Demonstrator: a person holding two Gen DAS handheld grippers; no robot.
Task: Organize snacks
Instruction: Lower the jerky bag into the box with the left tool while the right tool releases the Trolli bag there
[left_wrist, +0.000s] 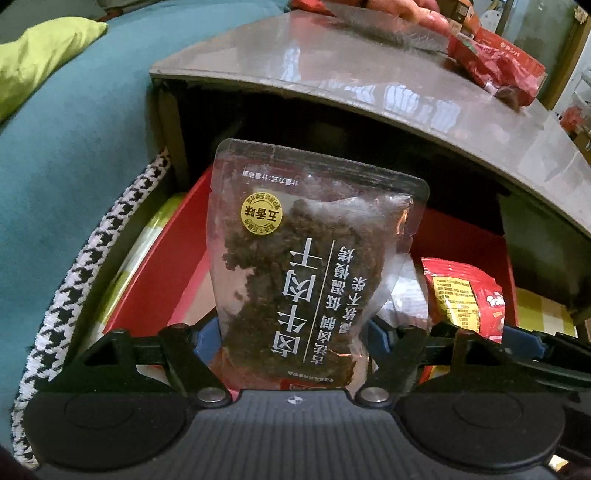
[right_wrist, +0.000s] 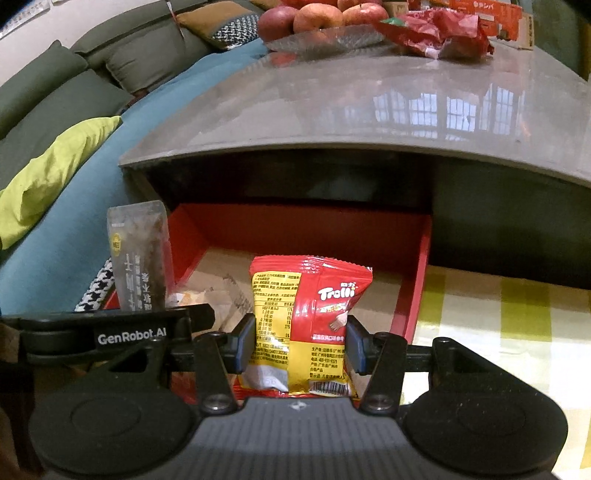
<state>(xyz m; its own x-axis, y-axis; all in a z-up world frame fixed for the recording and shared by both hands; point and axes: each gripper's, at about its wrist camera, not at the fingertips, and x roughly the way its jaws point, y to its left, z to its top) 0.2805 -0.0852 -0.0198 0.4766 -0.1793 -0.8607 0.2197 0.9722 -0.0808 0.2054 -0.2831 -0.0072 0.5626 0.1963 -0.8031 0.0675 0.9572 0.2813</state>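
My left gripper (left_wrist: 293, 341) is shut on a clear pouch of dark beef jerky (left_wrist: 295, 266) with white Chinese text and a yellow sticker, held upright over the red drawer box (left_wrist: 159, 280). My right gripper (right_wrist: 301, 341) is shut on a red and yellow Trolli gummy bag (right_wrist: 306, 314), held over the same red drawer box (right_wrist: 417, 288). The jerky pouch (right_wrist: 138, 258) and left gripper (right_wrist: 110, 332) show at the left of the right wrist view. The Trolli bag (left_wrist: 465, 299) shows at the right of the left wrist view.
A glossy grey coffee table top (right_wrist: 369, 107) overhangs the drawer. On it sit apples in a tray (right_wrist: 317, 18) and red snack packets (right_wrist: 439, 33), (left_wrist: 495, 62). A teal sofa (left_wrist: 66, 155) with a lime cushion (right_wrist: 48, 173) lies left. A yellow-checked mat (right_wrist: 498, 325) lies right.
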